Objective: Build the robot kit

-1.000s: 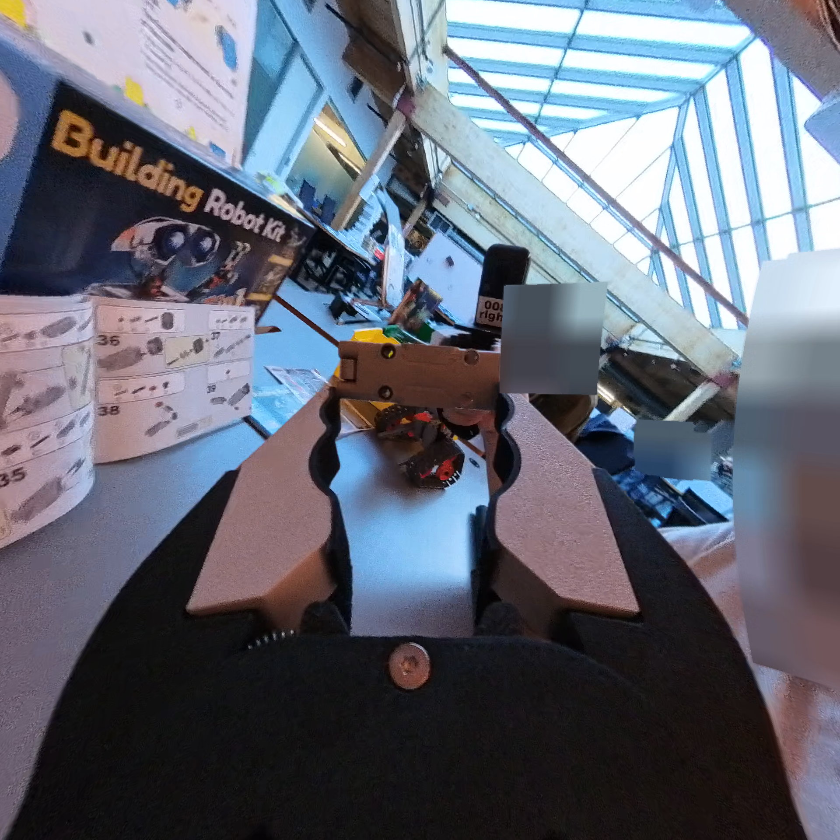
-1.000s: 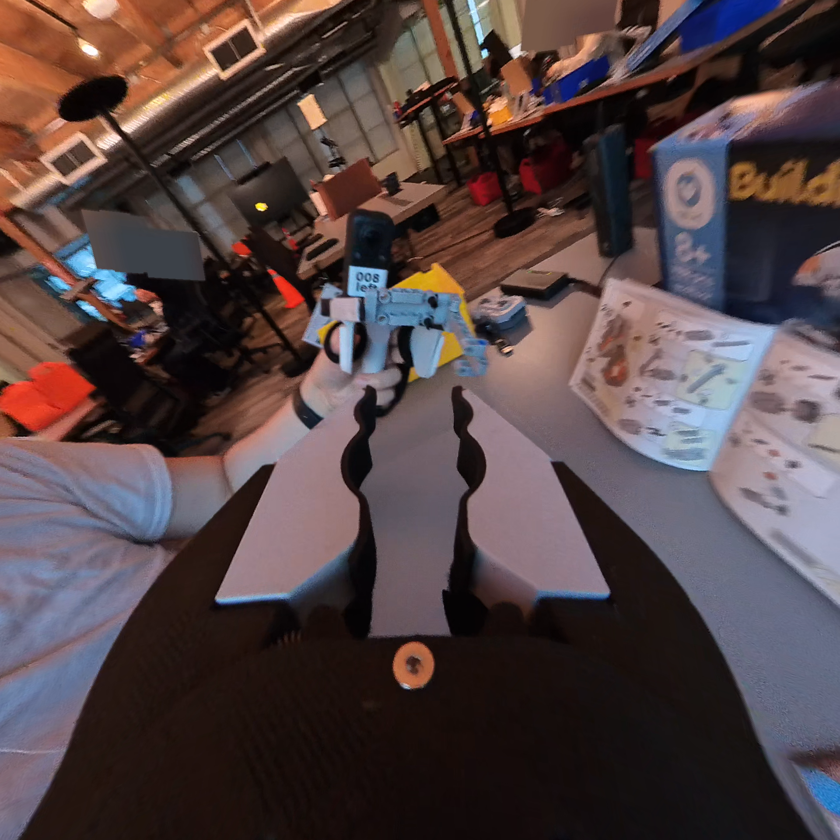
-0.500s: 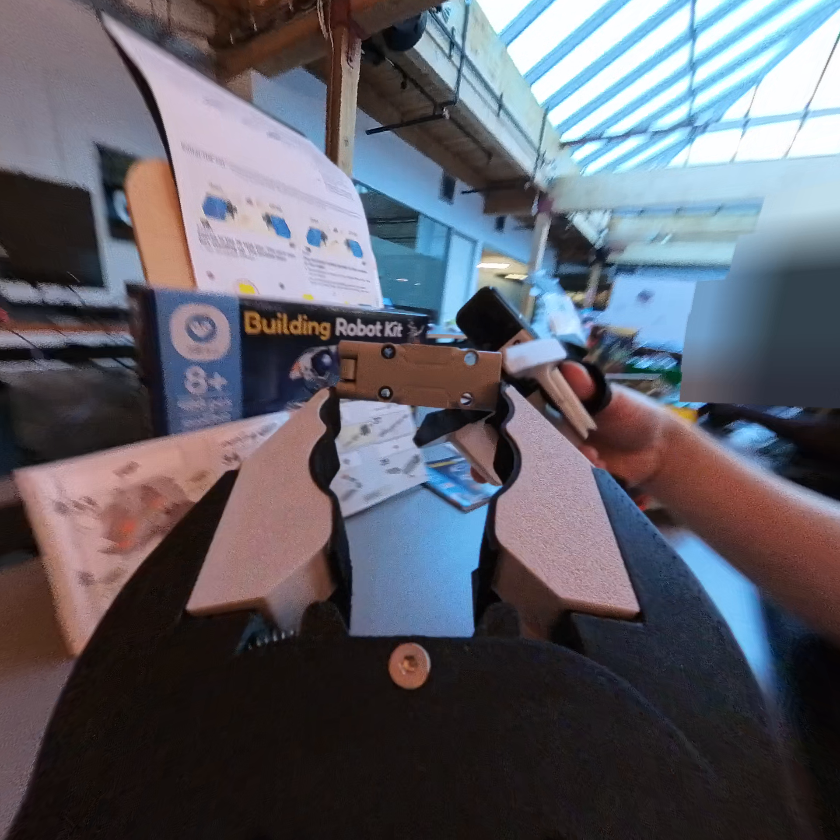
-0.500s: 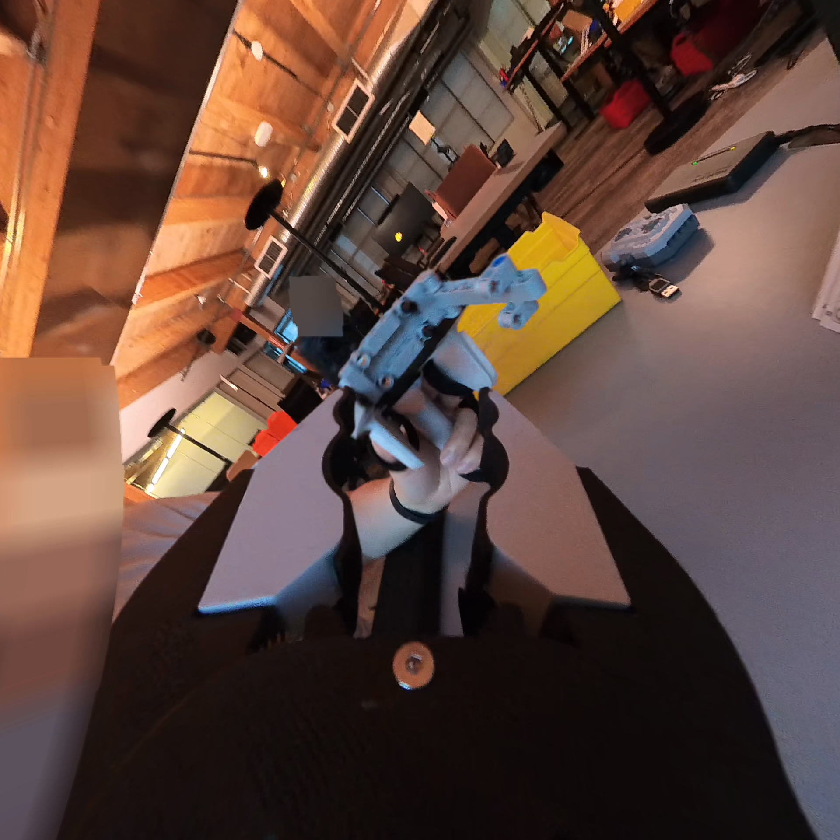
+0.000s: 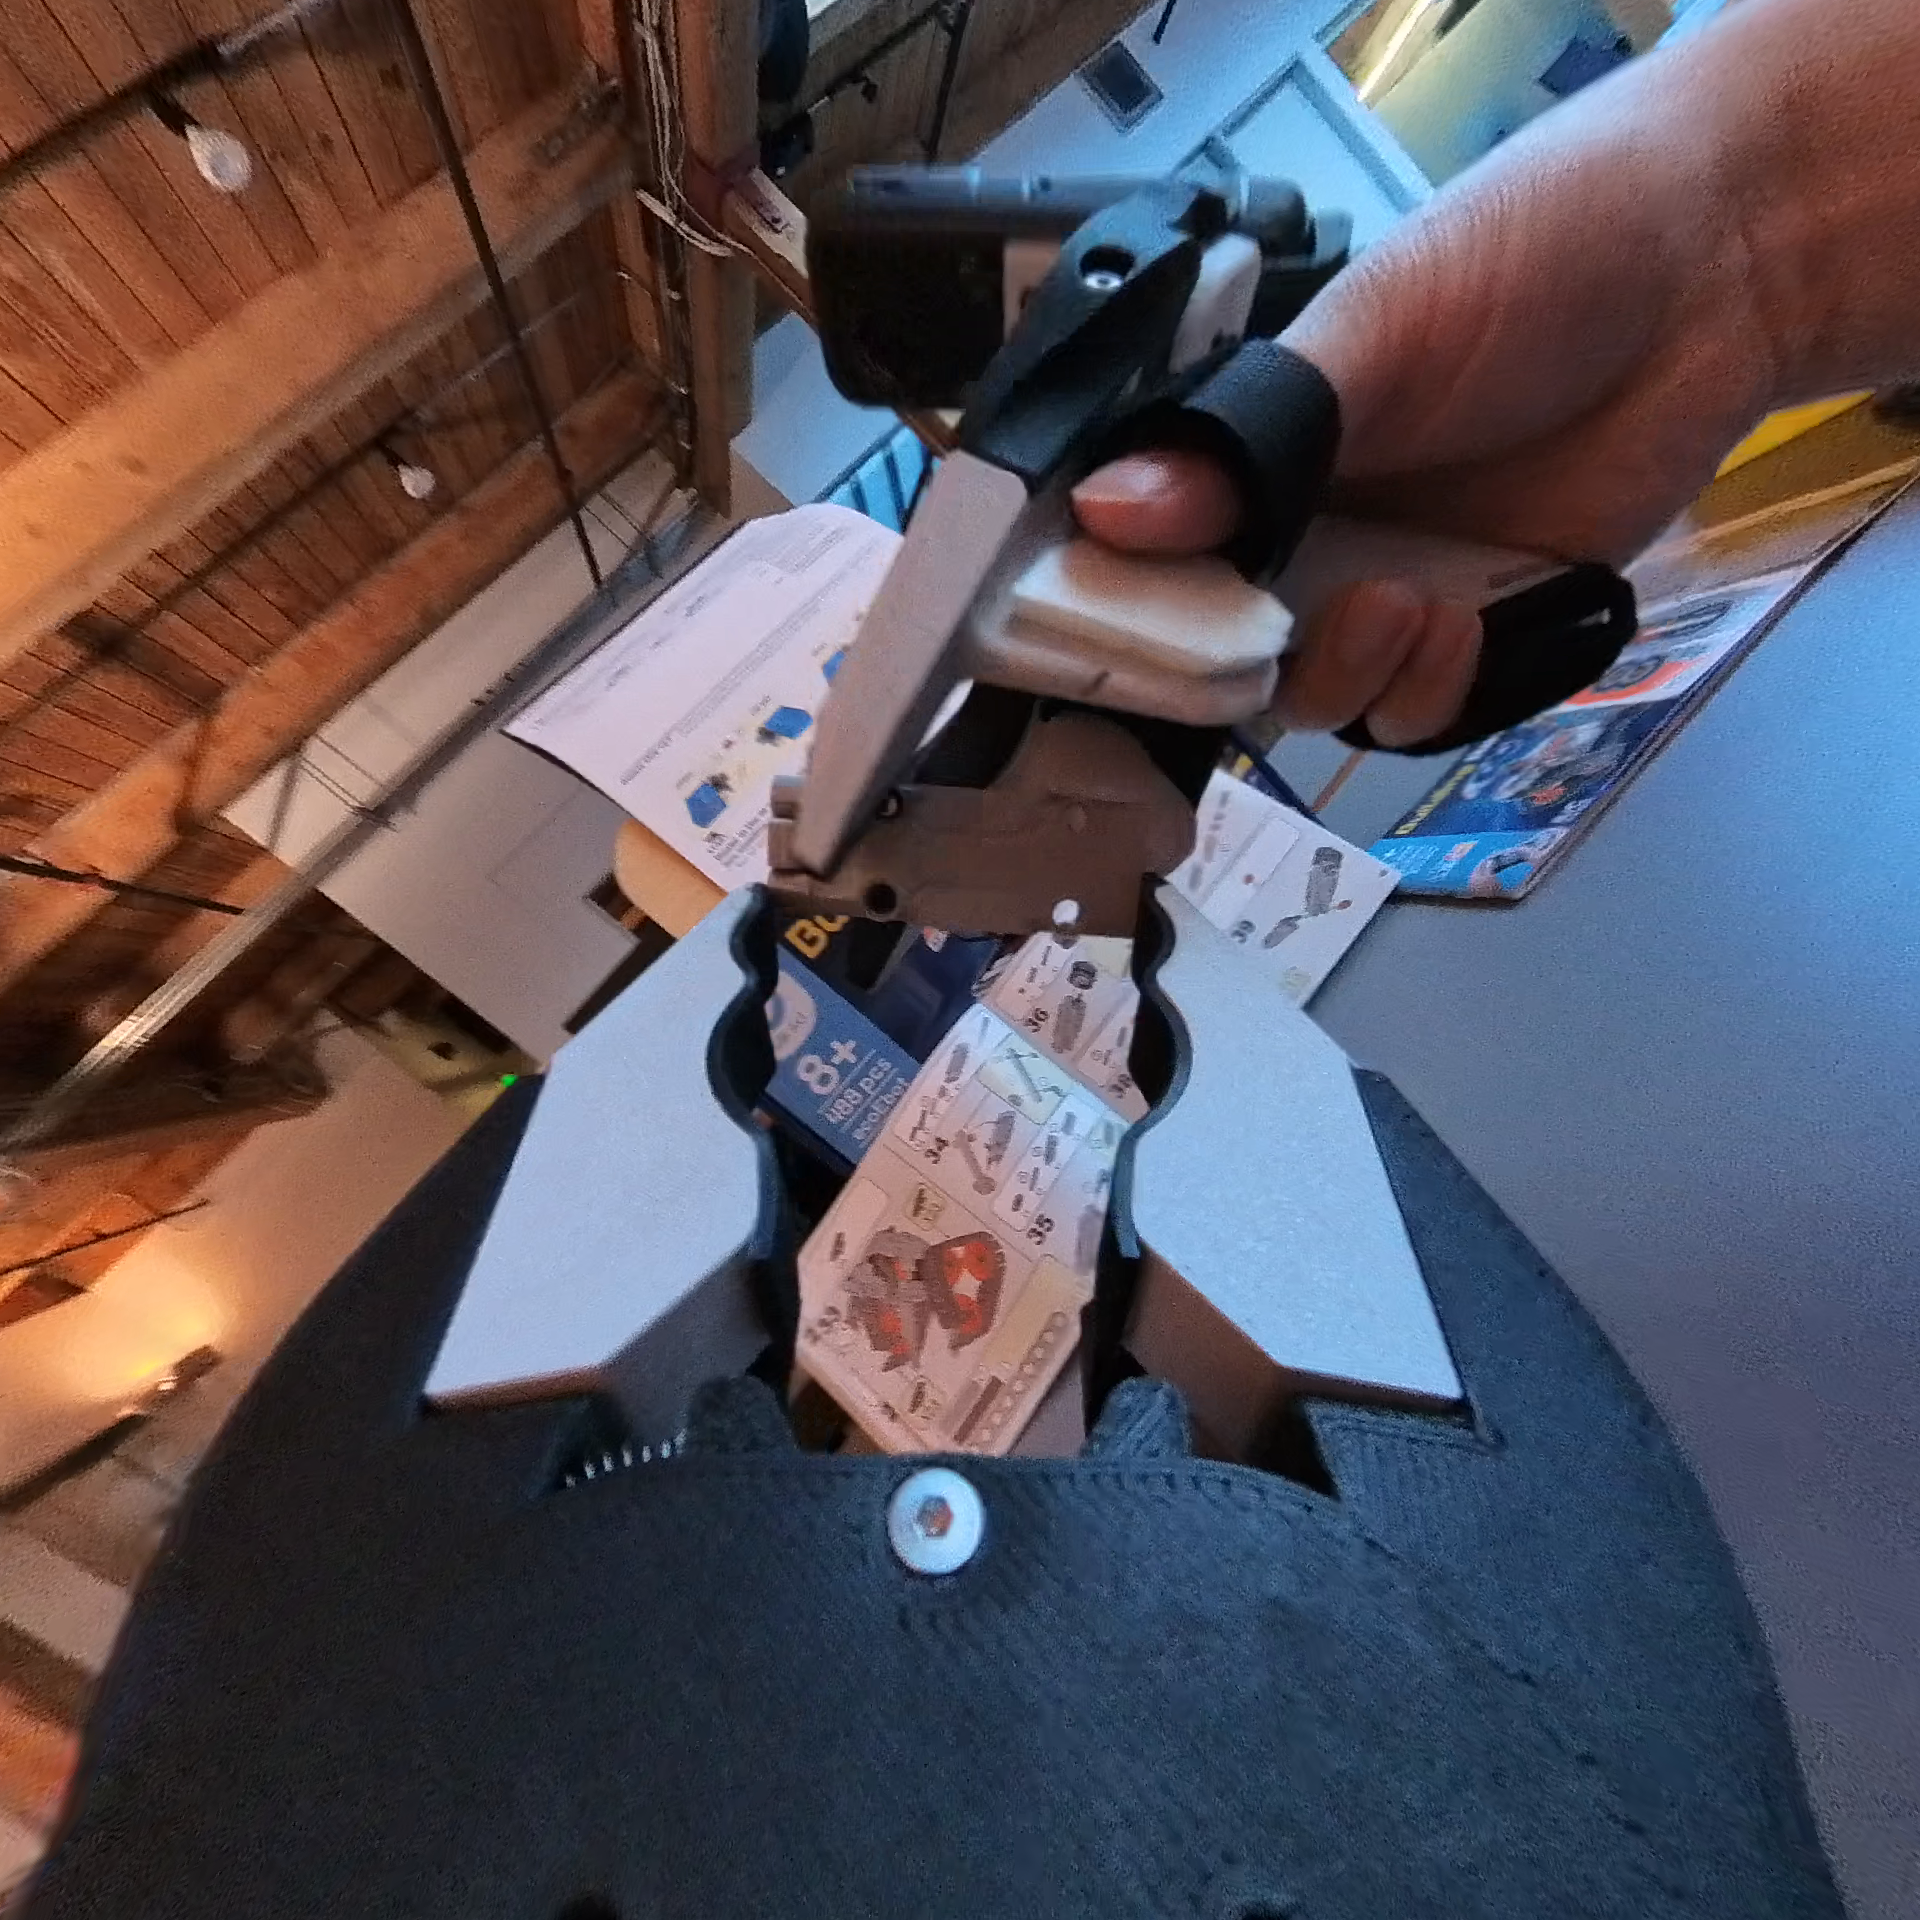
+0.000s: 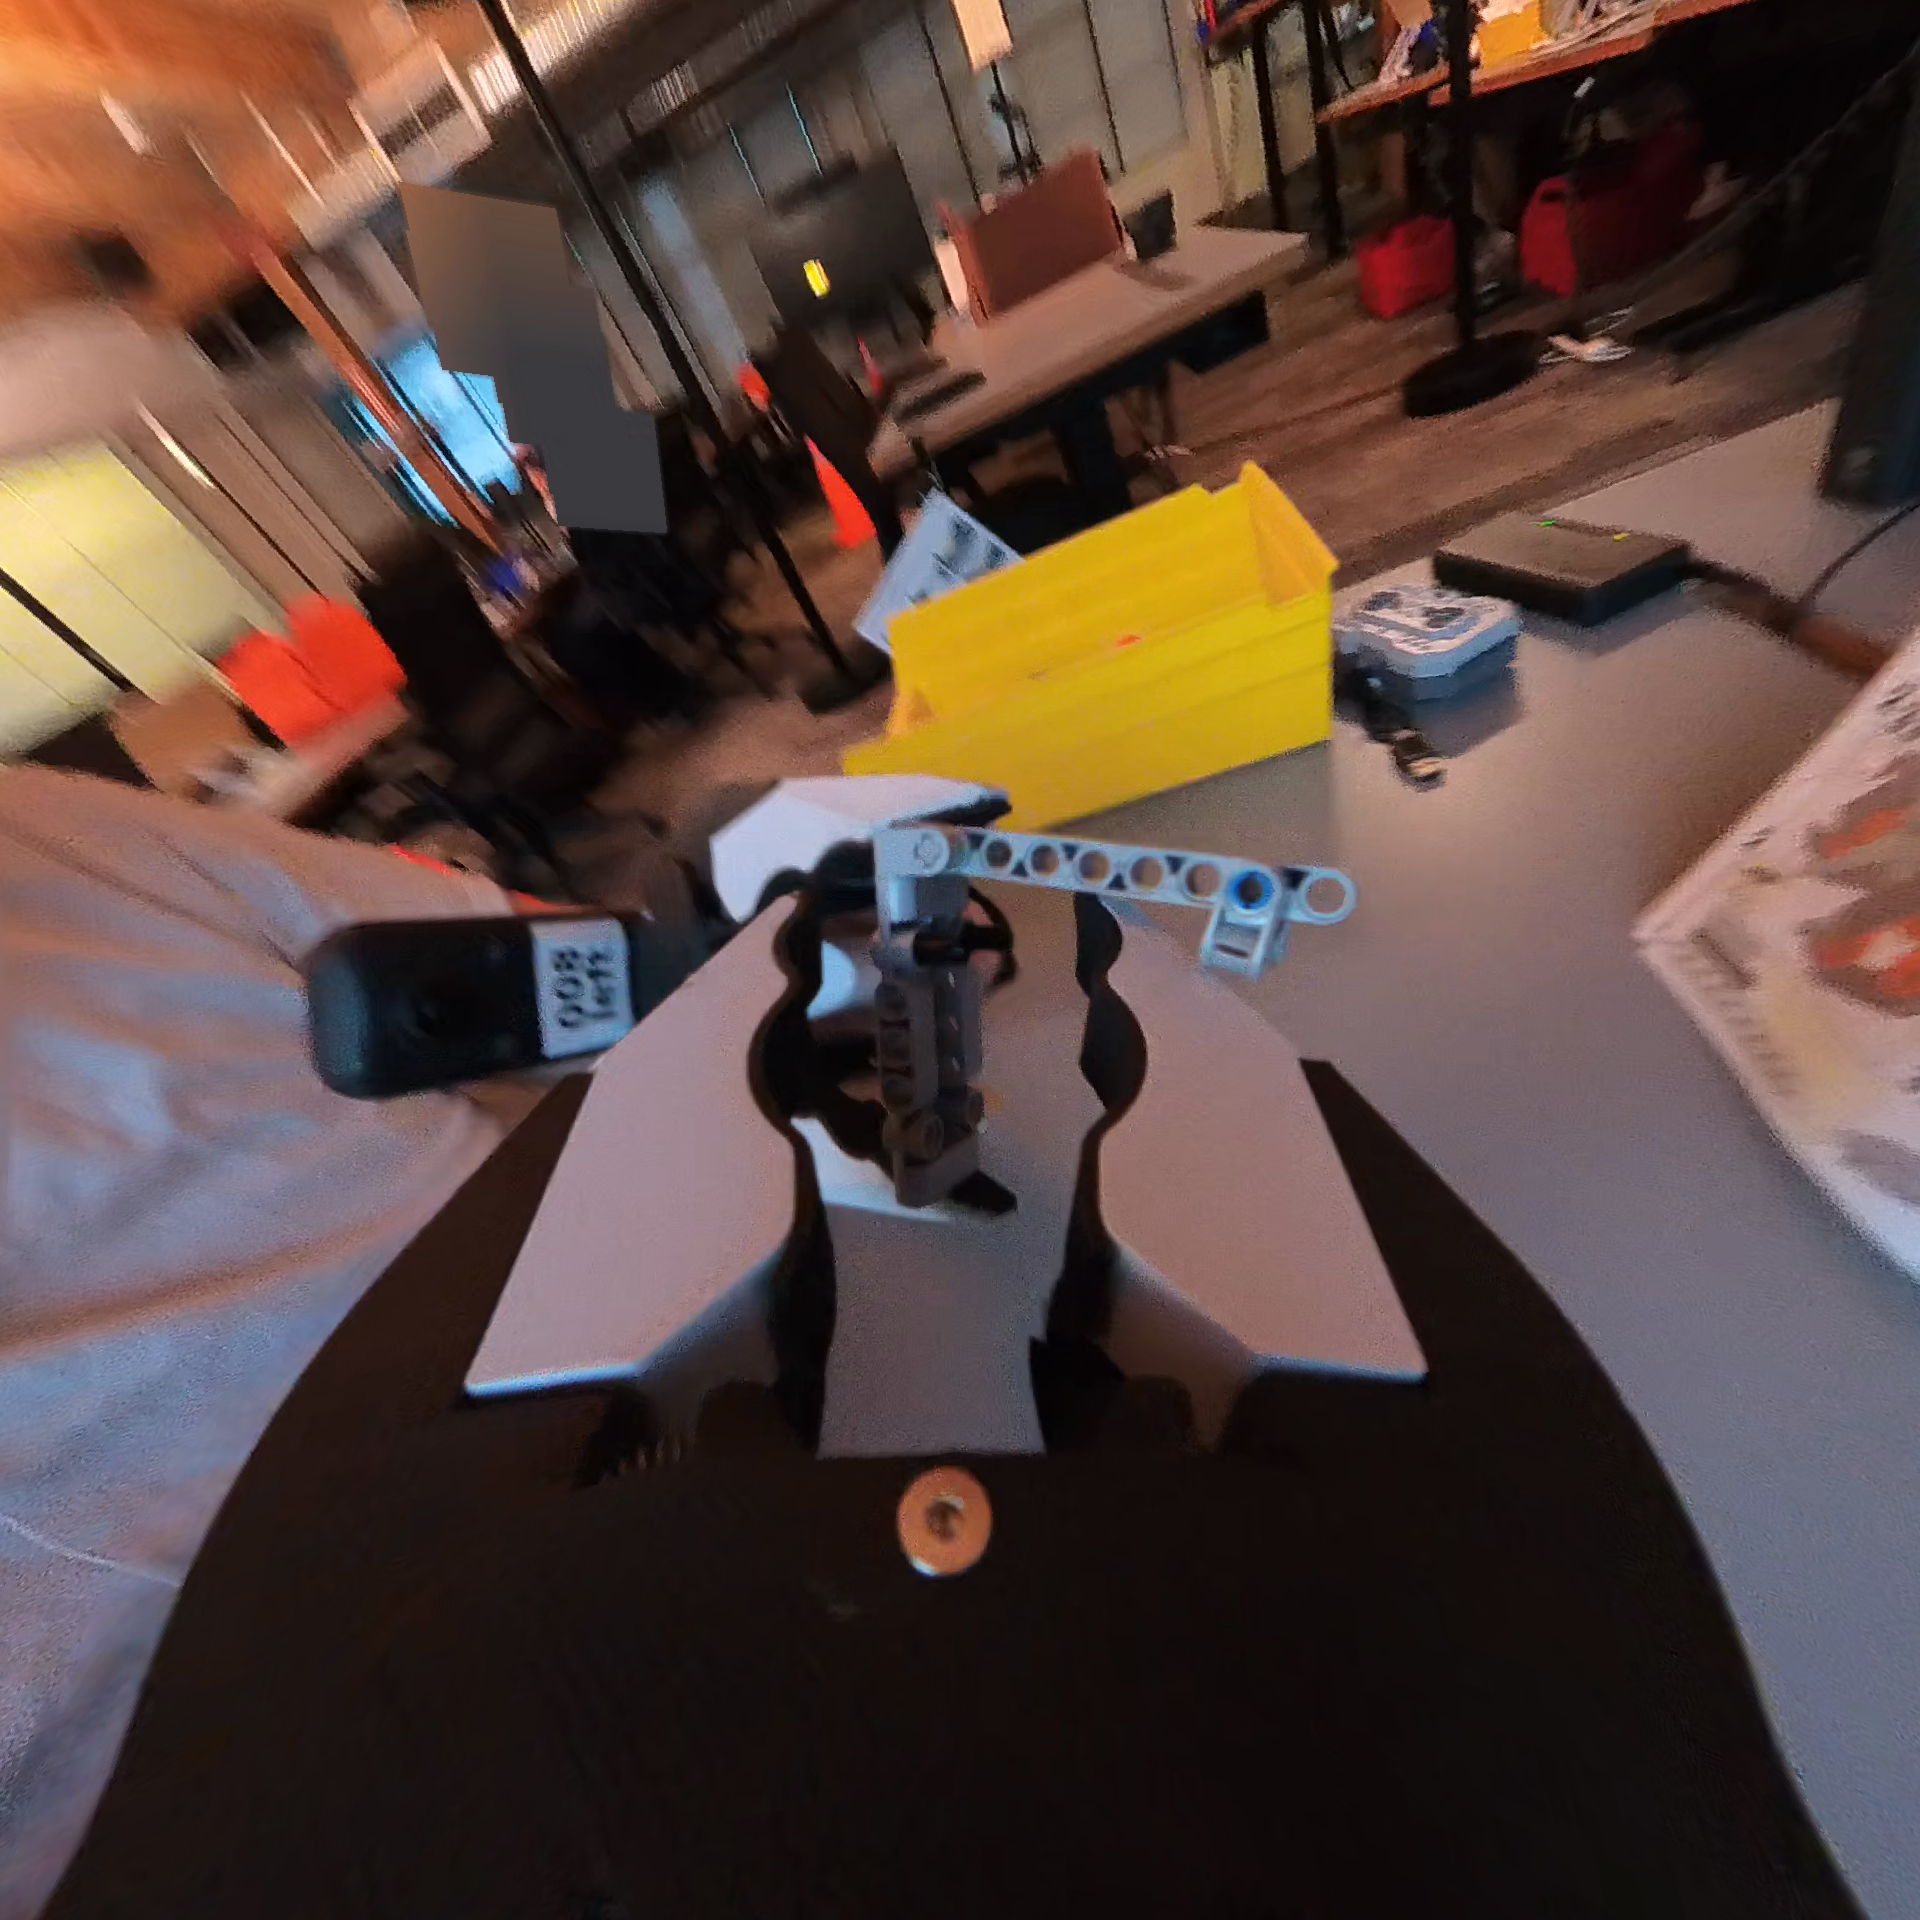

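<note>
My left gripper [image 5: 951, 909] is shut on a grey brick assembly [image 5: 977, 852] and holds it in the air, across its fingertips. A person's hand [image 5: 1558, 312] holds the right gripper just above it, and one of its fingers [image 5: 894, 665] lies against the assembly's left end. In the right wrist view my right gripper [image 6: 940, 920] is open, its jaws on either side of the assembly [image 6: 925, 1039] with gaps on both sides. A light grey beam with holes [image 6: 1112, 873] sticks out to the right from the assembly's top. The left gripper's black camera [image 6: 457, 997] shows at left.
A yellow bin [image 6: 1112, 644] stands on the grey table [image 6: 1558, 1091], with a grey device [image 6: 1423, 623] and a flat black box [image 6: 1558, 566] behind it. An open instruction booklet [image 5: 966, 1247] and a blue kit box [image 5: 842, 1060] lie below the left gripper. Both grippers' tips are close together, under 4 cm apart.
Both grippers have swung and closed in on each other. The right gripper's jaws now stand around the assembly held by the left gripper, which was farther off before.
</note>
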Action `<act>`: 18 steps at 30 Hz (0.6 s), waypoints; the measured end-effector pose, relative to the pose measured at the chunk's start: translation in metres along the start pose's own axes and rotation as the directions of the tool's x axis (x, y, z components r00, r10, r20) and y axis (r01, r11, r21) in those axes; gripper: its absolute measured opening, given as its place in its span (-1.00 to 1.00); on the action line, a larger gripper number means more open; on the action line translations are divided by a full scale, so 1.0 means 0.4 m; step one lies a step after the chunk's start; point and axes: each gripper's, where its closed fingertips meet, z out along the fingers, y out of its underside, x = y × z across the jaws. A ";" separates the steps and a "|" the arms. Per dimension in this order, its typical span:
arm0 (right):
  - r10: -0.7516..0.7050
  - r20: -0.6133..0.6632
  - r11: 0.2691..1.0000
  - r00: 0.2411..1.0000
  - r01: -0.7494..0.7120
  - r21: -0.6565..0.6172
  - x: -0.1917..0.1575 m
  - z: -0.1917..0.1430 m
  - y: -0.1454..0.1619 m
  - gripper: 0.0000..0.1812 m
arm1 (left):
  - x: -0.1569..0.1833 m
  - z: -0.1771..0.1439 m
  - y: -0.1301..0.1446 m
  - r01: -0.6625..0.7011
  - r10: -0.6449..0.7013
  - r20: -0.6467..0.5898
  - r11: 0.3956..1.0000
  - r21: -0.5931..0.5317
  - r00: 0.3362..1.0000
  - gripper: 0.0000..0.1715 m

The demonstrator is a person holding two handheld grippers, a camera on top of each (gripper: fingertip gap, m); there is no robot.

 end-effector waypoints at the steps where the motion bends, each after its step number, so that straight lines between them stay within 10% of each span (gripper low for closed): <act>1: -0.071 -0.031 0.997 0.997 0.071 -0.028 -0.003 -0.002 0.003 -0.51 | -0.003 -0.001 -0.004 -0.028 0.028 0.017 1.000 -0.001 0.999 -0.21; 9: -0.378 -0.163 0.925 0.911 0.366 -0.103 -0.004 -0.015 -0.008 -0.79 | -0.013 -0.006 -0.015 -0.188 0.188 0.083 0.982 -0.011 0.979 -0.21; 18: -0.481 -0.276 0.876 0.832 0.464 -0.130 0.053 -0.041 -0.012 -0.82 | 0.001 -0.010 -0.014 0.008 -0.008 -0.051 1.000 -0.007 0.999 -0.26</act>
